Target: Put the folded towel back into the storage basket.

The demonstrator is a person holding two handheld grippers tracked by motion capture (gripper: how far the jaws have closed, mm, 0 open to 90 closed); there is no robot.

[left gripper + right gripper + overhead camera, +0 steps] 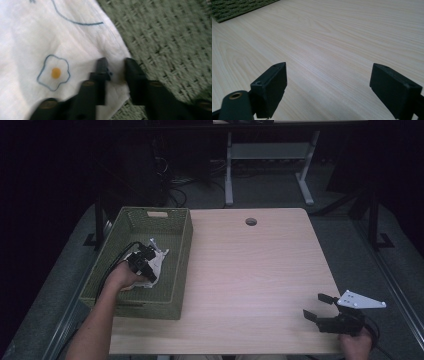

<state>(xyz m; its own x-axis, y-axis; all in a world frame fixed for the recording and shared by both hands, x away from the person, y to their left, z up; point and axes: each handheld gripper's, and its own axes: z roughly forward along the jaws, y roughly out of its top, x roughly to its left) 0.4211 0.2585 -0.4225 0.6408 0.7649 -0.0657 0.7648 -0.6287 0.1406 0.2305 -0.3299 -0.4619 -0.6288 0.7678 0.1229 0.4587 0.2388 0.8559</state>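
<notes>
– What sits nearest?

– At the near right edge of the pale wooden tabletop [260, 270], the right gripper [319, 307] rests in a hand, its jaws spread wide with nothing but bare wood between them, pointing left and slightly far.

– And the left one?

– Farther off on the left, the left gripper [148, 251] reaches down into the green woven rectangular basket [183, 250]. Its jaws are drawn close together and pinch a fold at the corner of the white cloth printed with a blue-outlined fried egg [53, 72].

– Where does that cloth lie?

– On the basket's floor, in the near half, crumpled under the gripper. Its long axis runs from near left to far right, with one pointed corner aimed at the basket's right wall.

– The basket itself?

– It stands at the tabletop's left edge, long side running near to far.
</notes>
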